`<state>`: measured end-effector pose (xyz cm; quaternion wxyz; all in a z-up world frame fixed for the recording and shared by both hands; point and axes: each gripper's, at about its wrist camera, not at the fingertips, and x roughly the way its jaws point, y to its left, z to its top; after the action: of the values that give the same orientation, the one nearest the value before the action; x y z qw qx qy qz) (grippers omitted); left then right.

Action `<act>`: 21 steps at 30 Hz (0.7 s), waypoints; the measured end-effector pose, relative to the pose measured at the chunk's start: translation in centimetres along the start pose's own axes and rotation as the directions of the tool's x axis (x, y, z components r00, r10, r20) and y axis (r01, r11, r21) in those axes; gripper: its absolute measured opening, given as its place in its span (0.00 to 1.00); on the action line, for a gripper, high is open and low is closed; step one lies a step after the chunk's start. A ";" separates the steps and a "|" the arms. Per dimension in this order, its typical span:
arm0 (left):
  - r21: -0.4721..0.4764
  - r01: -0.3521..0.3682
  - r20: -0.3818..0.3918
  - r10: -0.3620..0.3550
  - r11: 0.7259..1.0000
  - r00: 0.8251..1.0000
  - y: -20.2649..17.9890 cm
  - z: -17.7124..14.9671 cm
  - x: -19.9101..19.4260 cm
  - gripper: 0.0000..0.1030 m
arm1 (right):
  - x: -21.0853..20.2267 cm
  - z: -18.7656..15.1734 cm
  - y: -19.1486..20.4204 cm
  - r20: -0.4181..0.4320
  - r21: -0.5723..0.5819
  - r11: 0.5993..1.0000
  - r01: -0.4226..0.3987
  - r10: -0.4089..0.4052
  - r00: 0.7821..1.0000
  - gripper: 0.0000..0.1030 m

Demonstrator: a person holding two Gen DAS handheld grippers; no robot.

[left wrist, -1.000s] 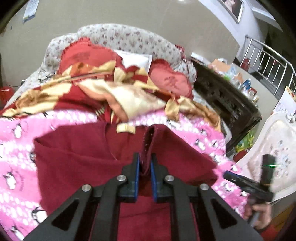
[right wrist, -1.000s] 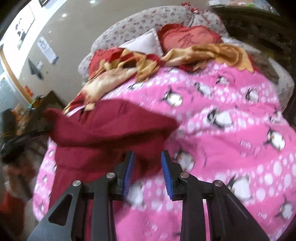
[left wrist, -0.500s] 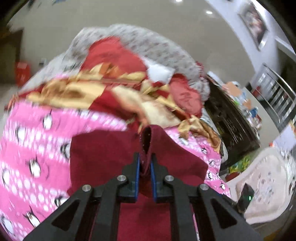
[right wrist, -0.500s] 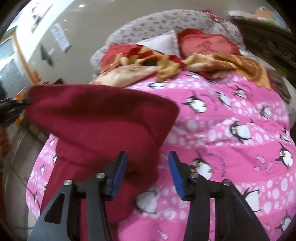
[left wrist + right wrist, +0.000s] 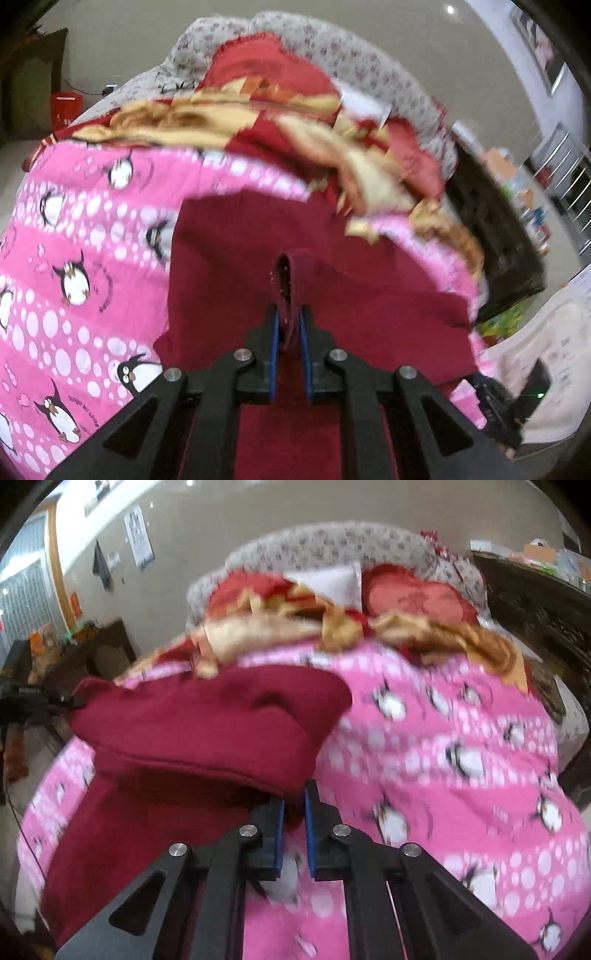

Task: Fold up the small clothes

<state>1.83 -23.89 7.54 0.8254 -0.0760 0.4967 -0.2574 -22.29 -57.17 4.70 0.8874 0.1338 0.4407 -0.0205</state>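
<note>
A dark red garment (image 5: 343, 280) lies partly lifted over a pink penguin-print blanket (image 5: 85, 240). My left gripper (image 5: 290, 325) is shut on a looped edge of the garment. In the right wrist view the garment (image 5: 207, 720) is held up in a fold, stretched toward the left gripper (image 5: 70, 701) at the far left. My right gripper (image 5: 293, 805) is shut on the near right corner of that fold, above the blanket (image 5: 454, 760).
A gold and red quilt (image 5: 295, 627) and red cushions (image 5: 413, 596) are piled at the head of the bed. A dark wooden cabinet (image 5: 498, 225) stands on the right. A dark table (image 5: 88, 650) with clutter stands on the left.
My right gripper has closed on the garment's corner; it was open around it before. My left gripper has kept its hold and carried the garment edge forward over the blanket.
</note>
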 end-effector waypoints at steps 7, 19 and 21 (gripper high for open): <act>-0.001 -0.044 -0.081 0.044 0.999 0.996 1.0 -2.4 4.2 0.10 | -0.5 -2.8 -5.3 -0.098 0.221 0.975 0.034 -0.013 0.995 0.31; 0.053 0.007 -0.007 -0.007 0.999 1.000 -1.8 -0.5 0.4 0.11 | 7.7 7.2 -5.4 -0.071 0.273 0.953 -0.134 0.159 0.985 0.29; 0.067 0.023 0.009 -0.024 0.997 1.000 -2.2 -0.4 0.0 0.11 | 5.4 7.6 -5.2 0.048 0.247 0.960 -0.132 0.124 0.991 0.26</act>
<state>0.71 -25.70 8.14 0.8267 -0.0553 0.4829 -0.2834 -13.86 -63.69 3.71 0.8697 0.2725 0.4109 -0.0206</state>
